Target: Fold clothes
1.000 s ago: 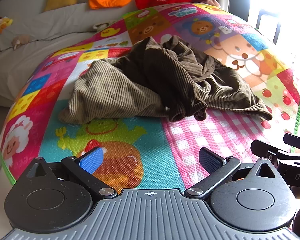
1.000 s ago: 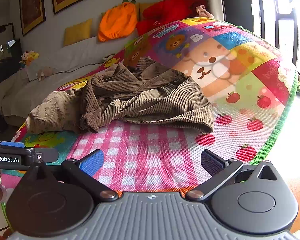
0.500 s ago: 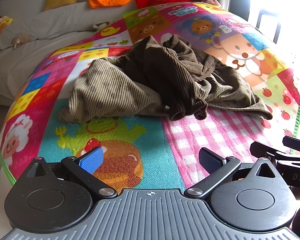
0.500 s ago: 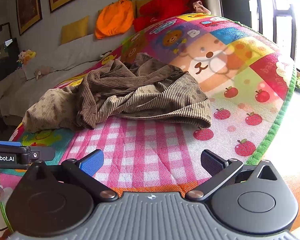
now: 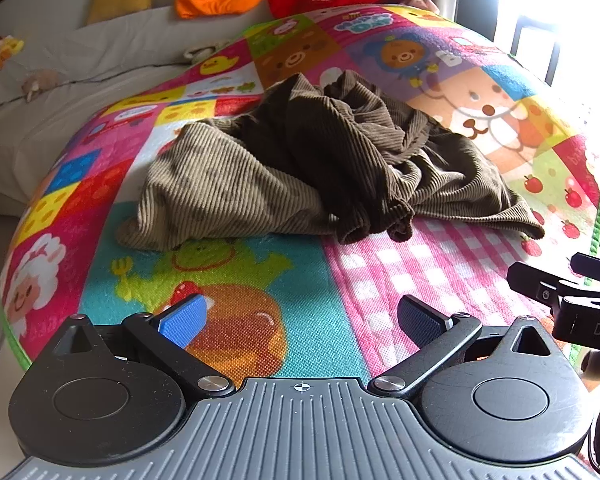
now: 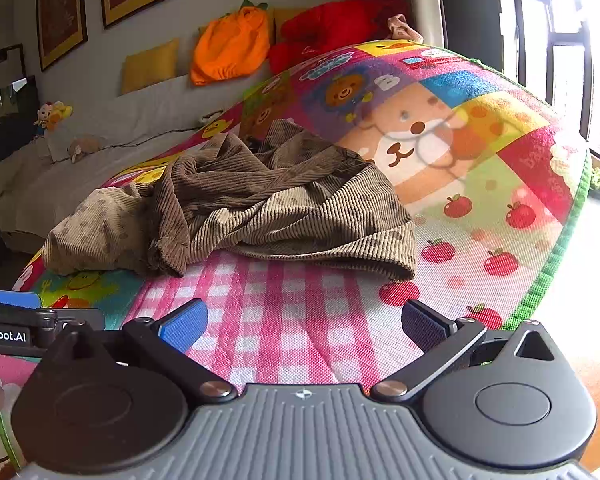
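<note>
The right gripper [image 6: 302, 328] has been brought slightly nearer to the crumpled brown corduroy garment [image 6: 260, 204], which is now seen larger and lower ahead of its spread fingers. In the left wrist view, the garment [image 5: 320, 172] is likewise seen marginally closer to the left gripper [image 5: 300, 320].
</note>
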Action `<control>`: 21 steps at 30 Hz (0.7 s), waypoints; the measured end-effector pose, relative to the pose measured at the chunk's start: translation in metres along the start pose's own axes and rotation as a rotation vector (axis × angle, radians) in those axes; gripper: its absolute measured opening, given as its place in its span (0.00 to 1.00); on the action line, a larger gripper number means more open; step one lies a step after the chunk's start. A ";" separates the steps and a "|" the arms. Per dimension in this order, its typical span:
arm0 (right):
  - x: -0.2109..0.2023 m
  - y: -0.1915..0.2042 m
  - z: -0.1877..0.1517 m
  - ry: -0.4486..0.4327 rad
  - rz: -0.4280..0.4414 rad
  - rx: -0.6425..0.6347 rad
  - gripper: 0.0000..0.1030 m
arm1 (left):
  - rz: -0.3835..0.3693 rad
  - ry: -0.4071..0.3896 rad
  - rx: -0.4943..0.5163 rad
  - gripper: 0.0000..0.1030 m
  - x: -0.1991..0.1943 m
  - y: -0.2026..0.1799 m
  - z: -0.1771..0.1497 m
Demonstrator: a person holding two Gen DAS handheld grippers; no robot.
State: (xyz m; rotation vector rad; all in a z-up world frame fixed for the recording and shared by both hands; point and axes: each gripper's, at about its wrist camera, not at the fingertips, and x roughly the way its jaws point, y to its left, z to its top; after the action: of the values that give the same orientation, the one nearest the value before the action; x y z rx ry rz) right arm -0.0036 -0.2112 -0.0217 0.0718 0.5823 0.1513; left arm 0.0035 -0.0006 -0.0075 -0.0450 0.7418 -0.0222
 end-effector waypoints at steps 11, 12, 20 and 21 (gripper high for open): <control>0.008 -0.003 0.008 0.018 0.013 -0.022 1.00 | 0.007 0.010 -0.002 1.00 0.007 0.007 0.008; 0.010 -0.003 0.008 0.024 0.018 -0.023 1.00 | 0.006 0.016 -0.002 1.00 0.009 0.007 0.008; 0.027 -0.002 0.011 0.085 0.061 -0.030 1.00 | -0.039 0.041 0.004 1.00 0.021 0.013 0.015; 0.030 -0.005 0.016 0.091 0.077 -0.028 1.00 | -0.066 0.023 0.001 1.00 0.021 0.018 0.022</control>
State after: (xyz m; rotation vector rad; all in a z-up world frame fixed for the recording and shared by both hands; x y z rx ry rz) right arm 0.0306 -0.2112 -0.0257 0.0608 0.6682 0.2388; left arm 0.0336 0.0171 -0.0064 -0.0685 0.7633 -0.0863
